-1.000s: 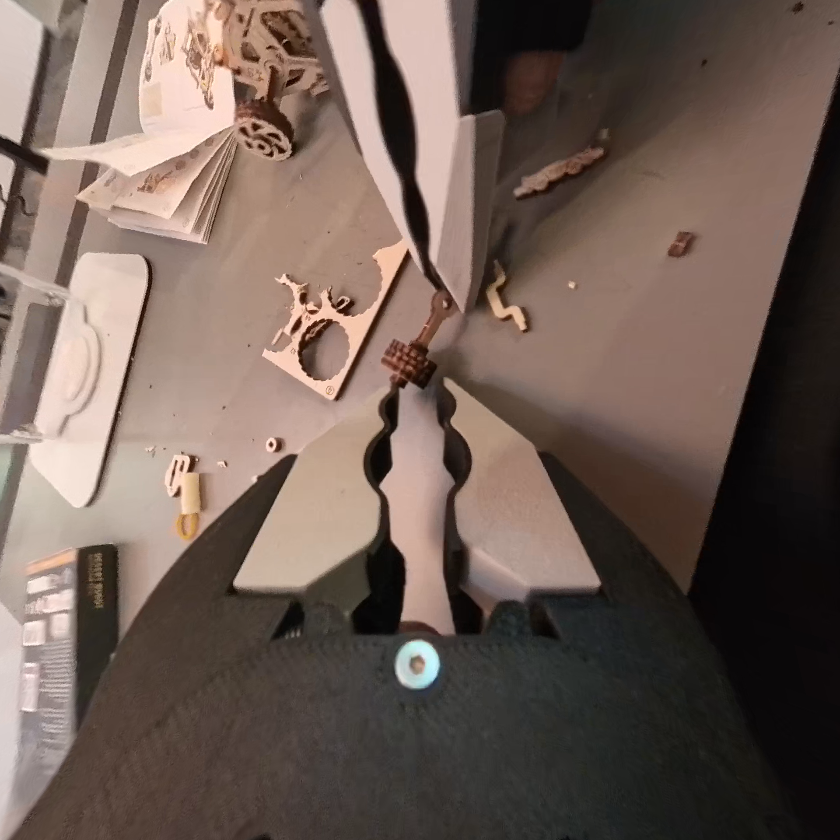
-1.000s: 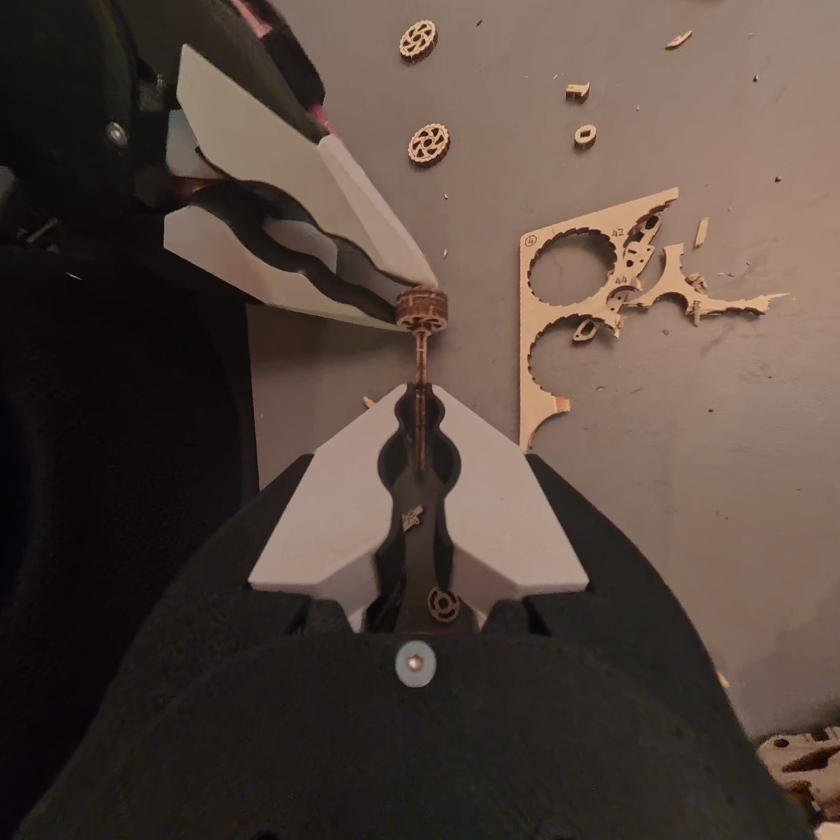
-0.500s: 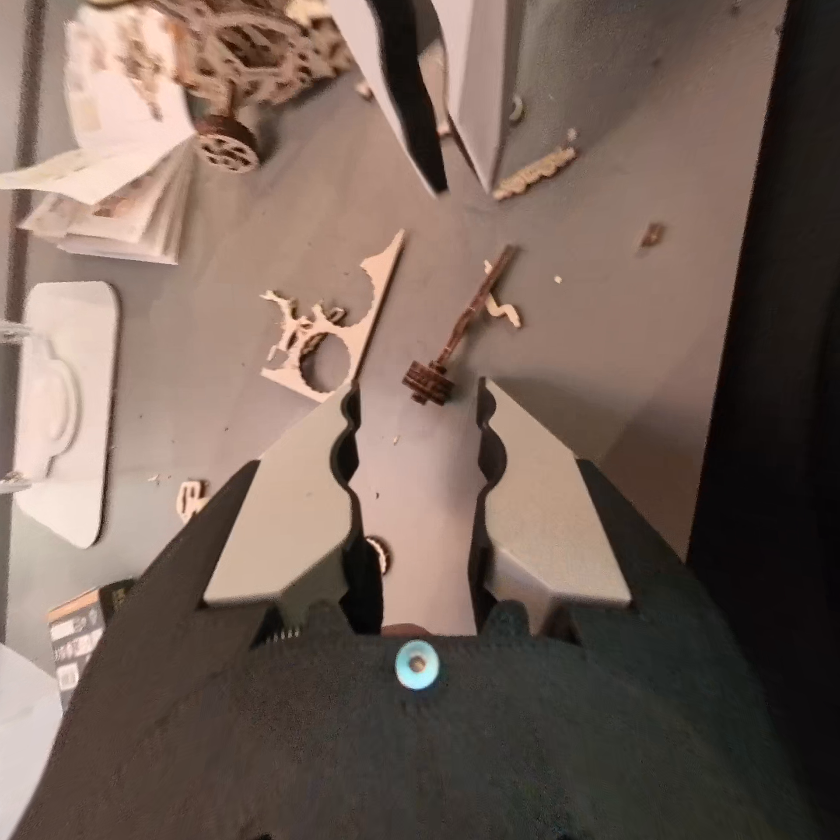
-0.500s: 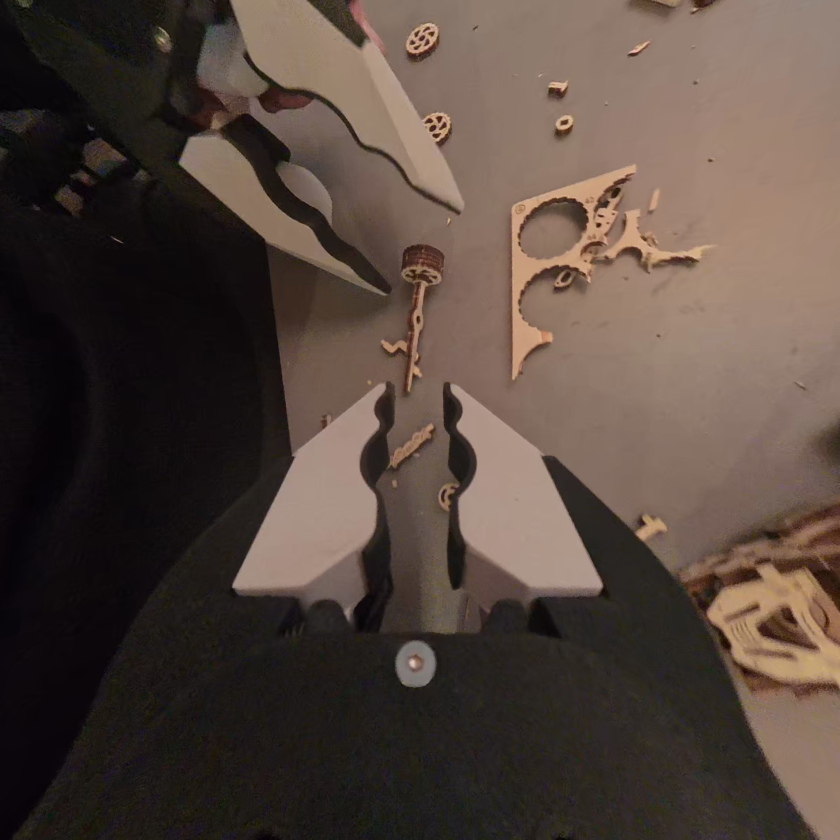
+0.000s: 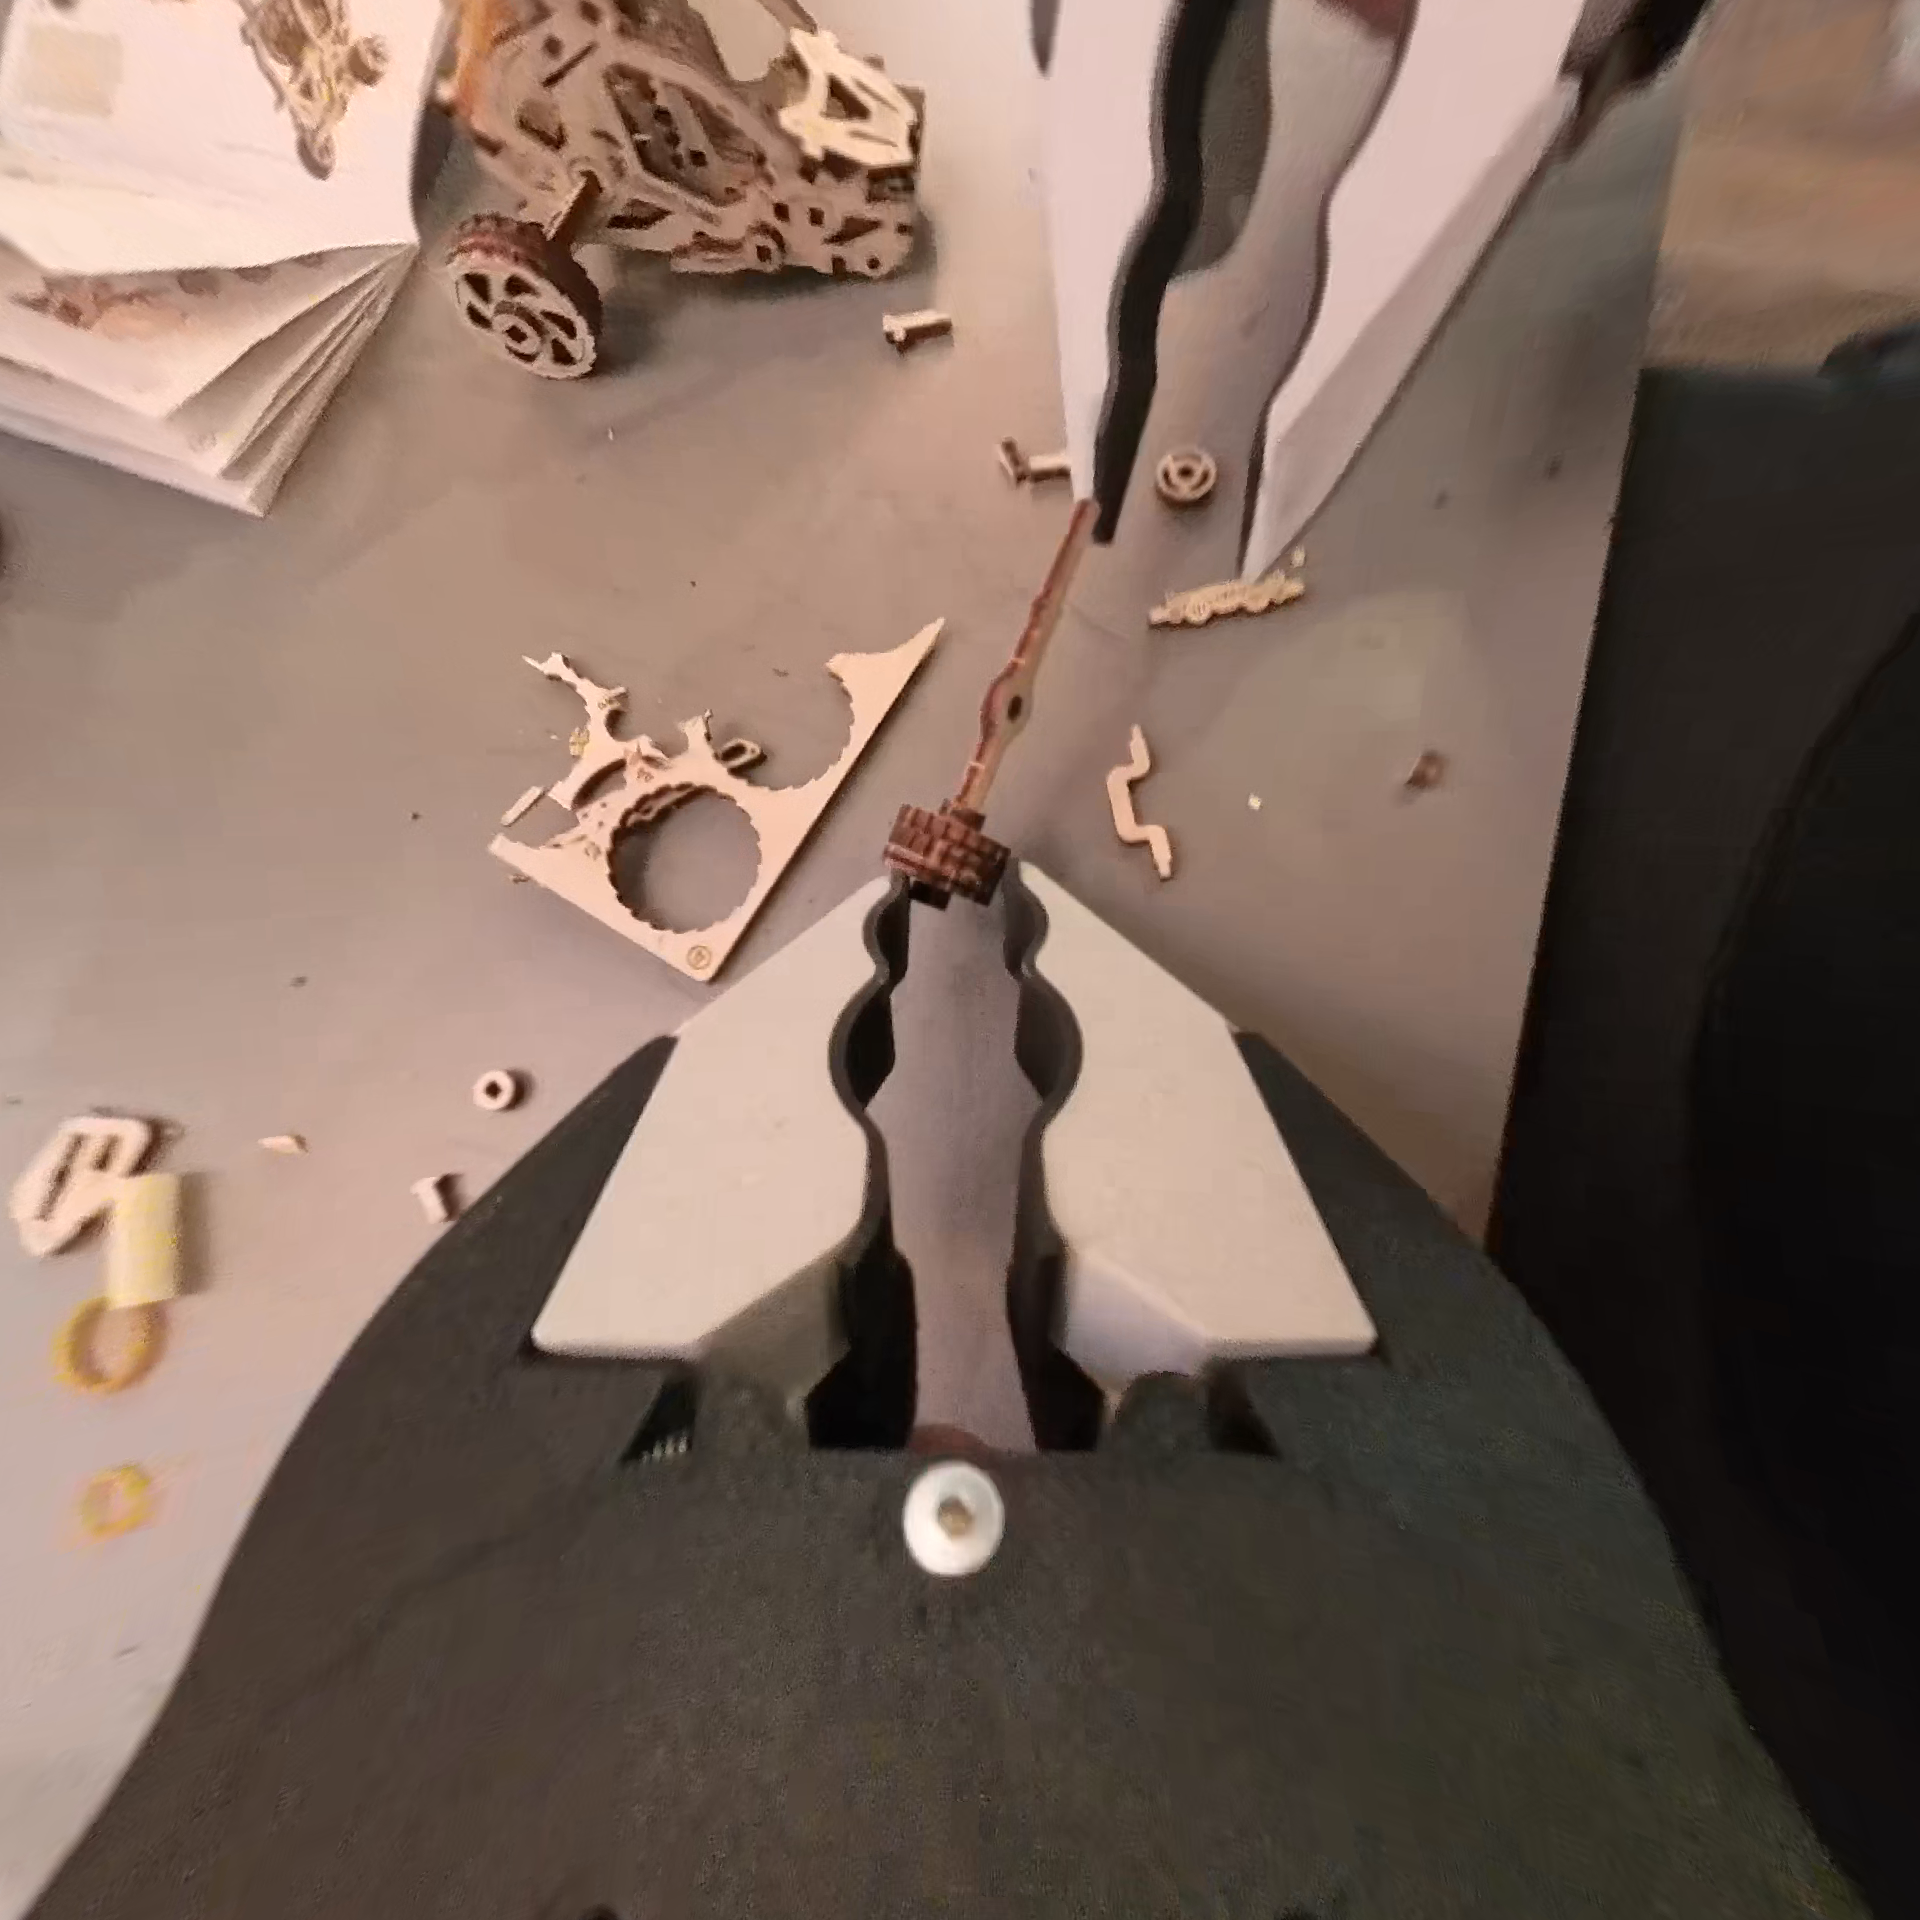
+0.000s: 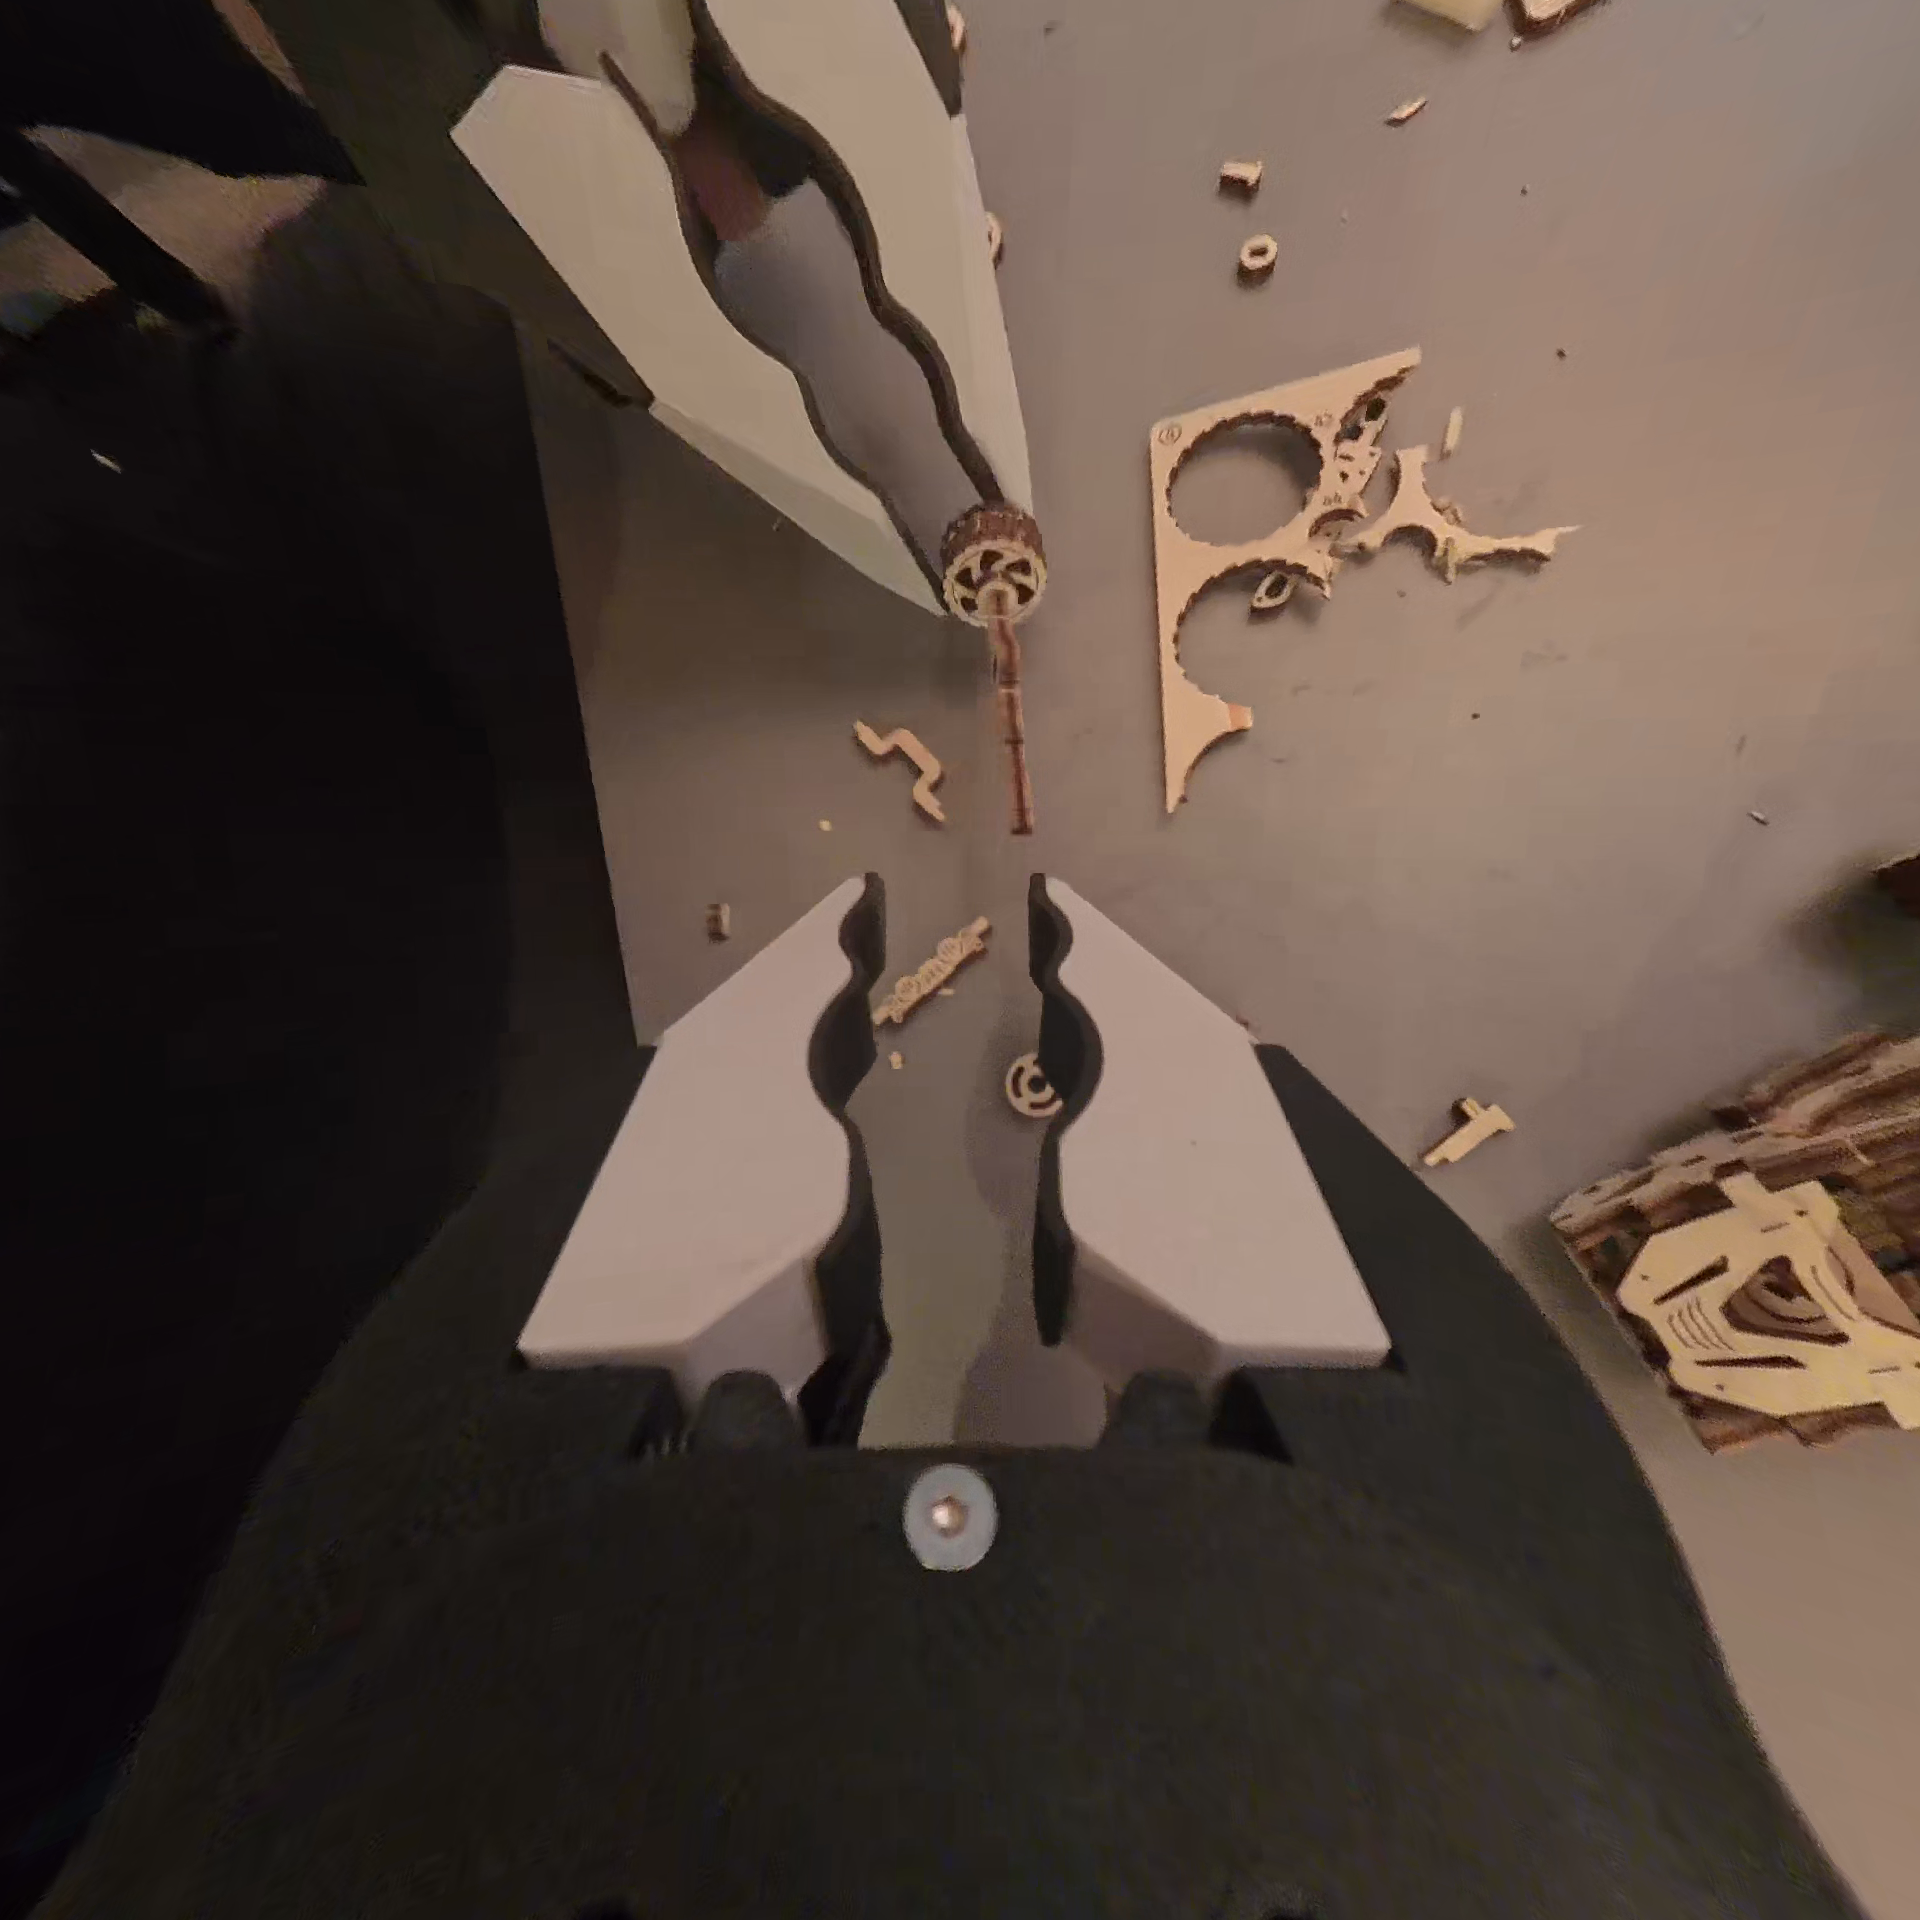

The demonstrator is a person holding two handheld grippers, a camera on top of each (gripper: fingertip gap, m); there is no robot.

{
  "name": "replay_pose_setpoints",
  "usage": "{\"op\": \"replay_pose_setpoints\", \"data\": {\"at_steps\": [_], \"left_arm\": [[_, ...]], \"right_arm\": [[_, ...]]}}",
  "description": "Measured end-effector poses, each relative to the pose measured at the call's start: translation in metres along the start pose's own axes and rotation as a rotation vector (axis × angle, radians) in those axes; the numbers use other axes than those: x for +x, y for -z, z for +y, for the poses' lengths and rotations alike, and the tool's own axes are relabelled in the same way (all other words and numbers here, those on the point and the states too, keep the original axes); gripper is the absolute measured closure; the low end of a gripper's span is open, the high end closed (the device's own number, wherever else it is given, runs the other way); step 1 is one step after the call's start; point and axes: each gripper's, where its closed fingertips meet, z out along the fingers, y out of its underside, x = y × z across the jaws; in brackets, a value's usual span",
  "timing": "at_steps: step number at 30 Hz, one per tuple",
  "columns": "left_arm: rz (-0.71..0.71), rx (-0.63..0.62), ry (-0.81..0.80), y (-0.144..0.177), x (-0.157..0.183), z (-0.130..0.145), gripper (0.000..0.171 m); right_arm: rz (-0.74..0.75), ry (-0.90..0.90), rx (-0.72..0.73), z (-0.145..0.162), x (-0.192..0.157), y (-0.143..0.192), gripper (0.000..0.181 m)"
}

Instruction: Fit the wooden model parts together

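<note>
A dark wooden wheel (image 5: 948, 854) on a thin axle stick (image 5: 1023, 675) is gripped at the tips of my left gripper (image 5: 951, 888), which is shut on the wheel. The axle points away toward my right gripper (image 5: 1179, 540). In the right wrist view, my right gripper (image 6: 956, 883) is open and empty, just short of the axle's free end (image 6: 1016, 769). The left gripper (image 6: 987, 561) holds the wheel (image 6: 992, 571) at the upper left there. The wooden model car (image 5: 686, 135) stands at the back, and it also shows in the right wrist view (image 6: 1766, 1299).
A cut-out wooden sheet (image 5: 717, 821) lies on the grey table (image 5: 312, 727). Near it lie a zigzag piece (image 5: 1138, 805), a toothed strip (image 5: 1226, 601) and a small disc (image 5: 1184, 478). An open booklet (image 5: 187, 208) is at the back left, yellow bands (image 5: 104, 1351) at the left. The table edge (image 5: 1538, 935) runs along the right. The grippers' ends are close to 7 cm from one another.
One second ago both grippers held the wheel and axle. Half a second ago both were open and the part lay on the table. Now the left gripper has shut on the wheel again.
</note>
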Motion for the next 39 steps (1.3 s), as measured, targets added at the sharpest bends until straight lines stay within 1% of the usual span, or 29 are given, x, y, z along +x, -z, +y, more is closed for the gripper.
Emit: {"op": "replay_pose_setpoints", "data": {"at_steps": [2, 4, 5, 9, 11, 15, 17, 19, 22, 23, 25, 26, 28, 30, 32, 34, 35, 37, 39], "left_arm": [[0.05, 0.053, 0.101, 0.002, -0.001, -0.004, 0.157], [0.07, 0.083, 0.154, 0.004, -0.005, -0.005, 0.157], [0.079, 0.091, 0.168, 0.004, -0.005, -0.005, 0.157], [0.083, 0.126, 0.198, 0.006, -0.007, -0.008, 0.157], [0.097, 0.154, 0.223, 0.009, -0.007, -0.012, 0.157], [0.105, 0.183, 0.253, 0.011, -0.01, -0.015, 0.157], [0.116, 0.193, 0.262, 0.011, -0.009, -0.016, 0.157], [0.125, 0.207, 0.273, 0.011, -0.008, -0.018, 0.157], [0.127, 0.208, 0.274, 0.012, -0.009, -0.017, 0.157], [0.13, 0.198, 0.278, 0.012, -0.009, -0.016, 0.154], [0.108, 0.152, 0.289, 0.016, -0.015, -0.007, 0.135], [0.101, 0.148, 0.304, 0.021, -0.019, -0.005, 0.128], [0.088, 0.124, 0.307, 0.032, -0.023, 0.001, 0.121], [0.048, 0.08, 0.284, 0.043, -0.028, 0.011, 0.119], [0.032, 0.036, 0.276, 0.053, -0.03, 0.022, 0.12], [0.001, 0.026, 0.273, 0.064, -0.035, 0.029, 0.12], [-0.006, 0.02, 0.275, 0.068, -0.036, 0.031, 0.121], [-0.007, -0.008, 0.274, 0.072, -0.036, 0.038, 0.12], [-0.018, -0.022, 0.262, 0.074, -0.036, 0.043, 0.119]], "right_arm": [[-0.022, -0.023, 0.054, -0.01, 0.0, 0.0, 0.16], [-0.034, -0.04, 0.076, -0.017, 0.0, -0.001, 0.179], [-0.048, -0.044, 0.105, -0.023, -0.001, 0.0, 0.181], [-0.036, -0.059, 0.108, -0.031, 0.004, 0.001, 0.181], [-0.032, -0.103, 0.14, -0.036, 0.008, 0.005, 0.17], [-0.033, -0.15, 0.173, -0.044, 0.017, 0.011, 0.163], [-0.051, -0.16, 0.202, -0.052, 0.017, 0.013, 0.165], [-0.073, -0.163, 0.22, -0.058, 0.016, 0.013, 0.178], [-0.082, -0.159, 0.219, -0.064, 0.016, 0.013, 0.181], [-0.073, -0.148, 0.206, -0.065, 0.018, 0.014, 0.181], [-0.057, -0.118, 0.155, -0.067, 0.02, 0.014, 0.181], [-0.064, -0.09, 0.102, -0.066, 0.018, 0.013, 0.181], [-0.037, -0.014, -0.019, -0.064, 0.018, 0.009, 0.181], [-0.031, 0.072, -0.155, -0.062, 0.016, 0.003, 0.181], [-0.028, 0.164, -0.238, -0.067, 0.011, -0.004, 0.181], [0.014, 0.268, -0.378, -0.064, 0.012, -0.012, 0.18], [0.027, 0.311, -0.422, -0.064, 0.011, -0.016, 0.18], [0.014, 0.364, -0.464, -0.069, 0.002, -0.024, 0.179], [0.033, 0.414, -0.493, -0.073, -0.001, -0.028, 0.179]]}}
